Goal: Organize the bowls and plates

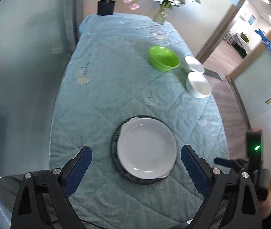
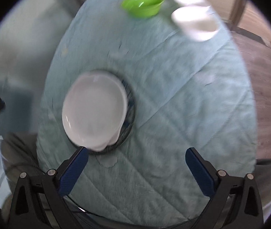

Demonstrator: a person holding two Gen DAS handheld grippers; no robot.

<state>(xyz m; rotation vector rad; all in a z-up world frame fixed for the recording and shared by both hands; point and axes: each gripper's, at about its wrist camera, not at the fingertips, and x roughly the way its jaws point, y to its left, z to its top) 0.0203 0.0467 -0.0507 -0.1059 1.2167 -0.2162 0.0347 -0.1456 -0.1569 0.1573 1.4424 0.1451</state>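
Fingers on both grippers stood wide and empty: the left gripper (image 1: 136, 168) hung above the near end of the table (image 1: 105, 80), the right gripper (image 2: 136, 168) beside it. Just past them, white plates (image 1: 147, 149) sat stacked a little unevenly on a dark plate (image 1: 114, 145), seemingly already gathered. Farther off, toward the right edge, the green bowl (image 1: 164, 58) and two white bowls (image 1: 198, 84) rested apart, probably awaiting nesting.

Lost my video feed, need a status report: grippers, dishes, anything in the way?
Left gripper open, empty; right gripper open, empty. White plates stacked on dark plate. Green bowl, two white bowls unstacked. Nothing blocking.
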